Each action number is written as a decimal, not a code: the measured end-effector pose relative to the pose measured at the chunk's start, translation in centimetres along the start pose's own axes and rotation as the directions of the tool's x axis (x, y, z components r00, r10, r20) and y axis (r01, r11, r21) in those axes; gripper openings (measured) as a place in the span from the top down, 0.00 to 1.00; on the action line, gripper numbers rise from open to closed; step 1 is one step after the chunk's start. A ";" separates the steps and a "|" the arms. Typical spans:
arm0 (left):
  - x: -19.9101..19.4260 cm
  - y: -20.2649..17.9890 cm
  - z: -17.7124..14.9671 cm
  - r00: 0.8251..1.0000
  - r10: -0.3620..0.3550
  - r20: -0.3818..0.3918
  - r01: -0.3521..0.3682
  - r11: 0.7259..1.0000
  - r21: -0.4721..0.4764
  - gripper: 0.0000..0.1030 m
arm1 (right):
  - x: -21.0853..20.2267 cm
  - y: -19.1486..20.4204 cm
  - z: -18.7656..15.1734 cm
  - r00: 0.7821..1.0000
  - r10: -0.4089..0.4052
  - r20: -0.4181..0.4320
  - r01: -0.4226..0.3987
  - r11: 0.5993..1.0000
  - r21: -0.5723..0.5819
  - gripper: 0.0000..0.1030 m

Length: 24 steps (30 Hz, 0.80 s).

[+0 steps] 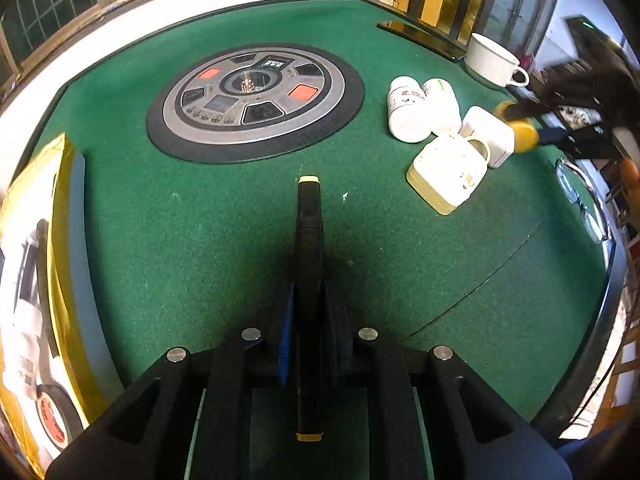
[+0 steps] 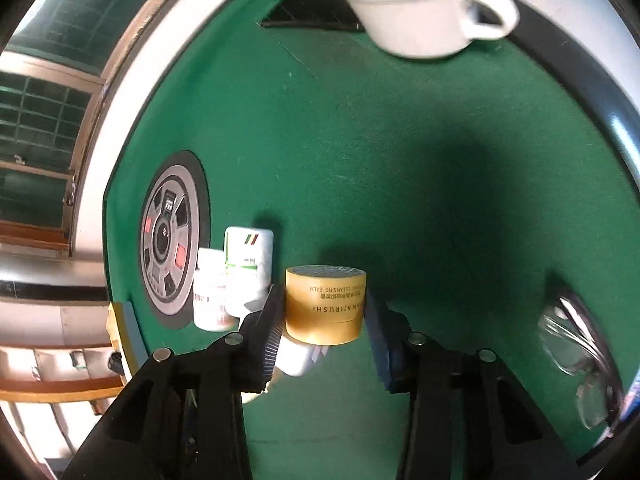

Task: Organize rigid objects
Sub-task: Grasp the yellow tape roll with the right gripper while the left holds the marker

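Two white bottles (image 2: 232, 276) stand together on the green felt table (image 2: 400, 140), close to the round control dial (image 2: 172, 236) at its centre. Just beside them, on your right gripper's side, sits the gold balm tin (image 2: 325, 304), its lettering upside down from the right wrist view. A white rounded container (image 2: 298, 358) lies under or in front of the tin; which one, you cannot tell. A white cup (image 2: 416, 12) sits well apart at the far edge, and a pair of glasses (image 2: 576, 360) lies near the table rim on the right. The bottles crowd the left finger's side.

Your right gripper (image 2: 320, 320) straddles the gold balm tin: the left finger is against its wall, while the right finger is close beside it, with contact not clear. The jaws stand part-way in; a firm grip cannot be confirmed.

Your left gripper (image 1: 308, 179) is fully closed, fingers pressed together, empty, over bare felt before the dial. A yellow-edged box (image 1: 36, 280) lies at its left.
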<state>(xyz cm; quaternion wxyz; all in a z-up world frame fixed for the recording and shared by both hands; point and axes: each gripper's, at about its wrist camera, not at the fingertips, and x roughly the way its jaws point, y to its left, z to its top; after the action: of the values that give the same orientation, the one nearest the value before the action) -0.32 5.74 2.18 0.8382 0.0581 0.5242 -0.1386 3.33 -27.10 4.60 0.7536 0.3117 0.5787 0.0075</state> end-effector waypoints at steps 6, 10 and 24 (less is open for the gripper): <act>-1.0 -0.2 -1.1 0.997 -0.071 -0.003 0.071 0.997 -0.034 0.88 | -3.4 -0.1 -5.4 0.999 0.014 0.034 -0.011 0.995 -0.104 0.65; -1.9 -0.2 -1.4 0.994 -0.106 0.009 0.106 0.993 -0.053 0.88 | -3.4 0.4 -9.1 0.999 0.051 -0.005 -0.051 0.986 -0.159 0.65; -7.7 2.8 -2.9 0.988 -0.087 0.128 0.098 0.992 -0.085 0.88 | -1.8 7.2 -14.2 0.990 0.117 -0.075 -0.136 0.929 -0.345 0.65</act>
<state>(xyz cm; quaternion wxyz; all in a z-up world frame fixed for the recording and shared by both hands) -5.14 10.46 7.71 0.8635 -0.0131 0.4792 -0.1565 -7.20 -15.46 7.66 0.7794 0.2093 0.5665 0.1670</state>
